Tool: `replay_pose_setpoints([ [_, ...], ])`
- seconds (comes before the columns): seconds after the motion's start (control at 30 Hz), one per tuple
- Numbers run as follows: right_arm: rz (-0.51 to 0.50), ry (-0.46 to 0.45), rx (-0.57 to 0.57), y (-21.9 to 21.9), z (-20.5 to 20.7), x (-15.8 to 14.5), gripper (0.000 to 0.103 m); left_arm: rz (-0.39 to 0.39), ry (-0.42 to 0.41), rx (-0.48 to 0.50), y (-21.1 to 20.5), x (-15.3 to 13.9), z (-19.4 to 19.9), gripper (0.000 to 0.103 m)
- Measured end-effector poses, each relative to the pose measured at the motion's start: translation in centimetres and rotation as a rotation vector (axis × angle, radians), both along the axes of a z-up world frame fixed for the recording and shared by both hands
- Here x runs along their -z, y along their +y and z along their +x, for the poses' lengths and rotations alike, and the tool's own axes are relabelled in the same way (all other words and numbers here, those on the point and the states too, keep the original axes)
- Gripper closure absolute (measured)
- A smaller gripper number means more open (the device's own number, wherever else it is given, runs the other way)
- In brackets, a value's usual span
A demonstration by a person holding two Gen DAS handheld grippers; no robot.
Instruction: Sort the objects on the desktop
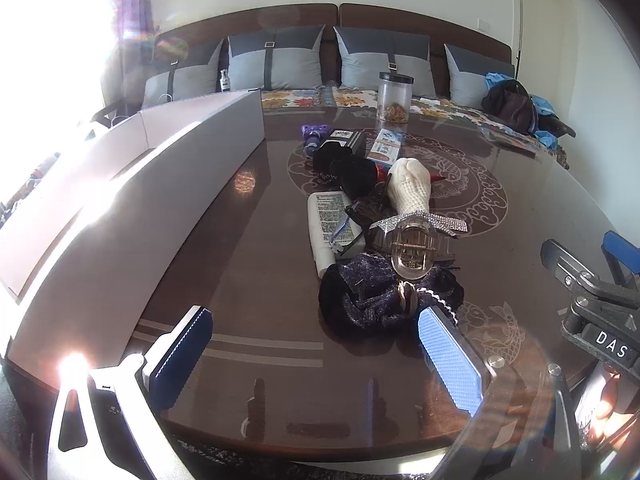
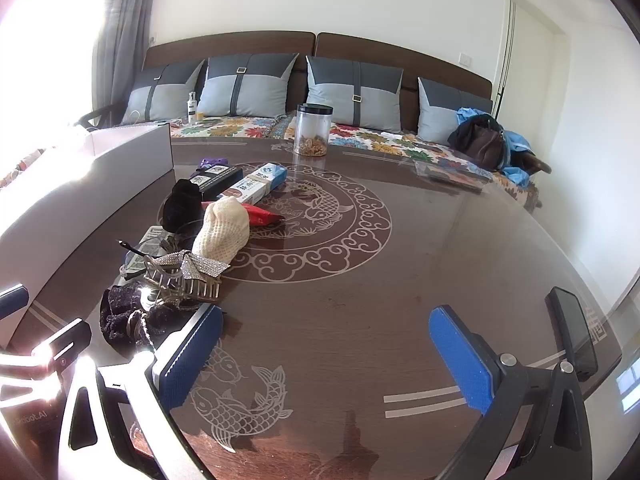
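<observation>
Left wrist view: the left gripper (image 1: 316, 354) hangs over the near edge of the table (image 1: 248, 256), jaws spread wide with nothing between them but bare tabletop. Its right pad (image 1: 448, 356) sits just in front of a dark purple scrunchie (image 1: 372, 300), which carries a small gold clasp (image 1: 406, 298); whether pad and scrunchie touch cannot be told. Behind the scrunchie, a clear hair claw (image 1: 412, 252) with a rhinestone bow (image 1: 420, 222) lies on the heap. To its left a white tube (image 1: 326, 220) lies flat, partly under the pile. Farther back come a cream knit piece (image 1: 412, 188), a black scrunchie (image 1: 348, 168), a dark box (image 1: 348, 138), a blue and white box (image 1: 386, 148) and a purple toy (image 1: 314, 134). A white bin (image 1: 168, 152) runs along the left side of the table. A clear jar (image 1: 394, 98) with a black lid stands at the far edge.

Right wrist view: the right gripper (image 2: 328, 356) is also spread wide and empty, over the fish pattern on the table. The heap lies to its left, the purple scrunchie just beside its left pad (image 2: 188, 356). A red packet (image 2: 264, 216) lies beside the cream piece. A black phone (image 2: 572, 332) is mounted on the rig at the right. Behind the table is a sofa (image 2: 360, 128) with grey cushions and a dark bag (image 2: 484, 144).
</observation>
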State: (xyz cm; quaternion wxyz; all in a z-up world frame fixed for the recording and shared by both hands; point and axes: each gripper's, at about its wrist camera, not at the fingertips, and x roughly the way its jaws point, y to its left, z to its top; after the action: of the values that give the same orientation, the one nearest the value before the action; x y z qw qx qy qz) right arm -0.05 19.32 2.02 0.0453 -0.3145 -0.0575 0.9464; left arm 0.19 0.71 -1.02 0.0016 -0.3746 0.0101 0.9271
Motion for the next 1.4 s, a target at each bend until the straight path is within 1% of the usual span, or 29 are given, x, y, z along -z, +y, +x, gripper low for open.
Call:
replay_pose_setpoints([
  [1.4, -0.009, -0.023, -0.016, -0.6, -0.5, 0.6, 0.000, 0.018, -0.037, 0.005, -0.2, 1.1, -0.4, 0.000],
])
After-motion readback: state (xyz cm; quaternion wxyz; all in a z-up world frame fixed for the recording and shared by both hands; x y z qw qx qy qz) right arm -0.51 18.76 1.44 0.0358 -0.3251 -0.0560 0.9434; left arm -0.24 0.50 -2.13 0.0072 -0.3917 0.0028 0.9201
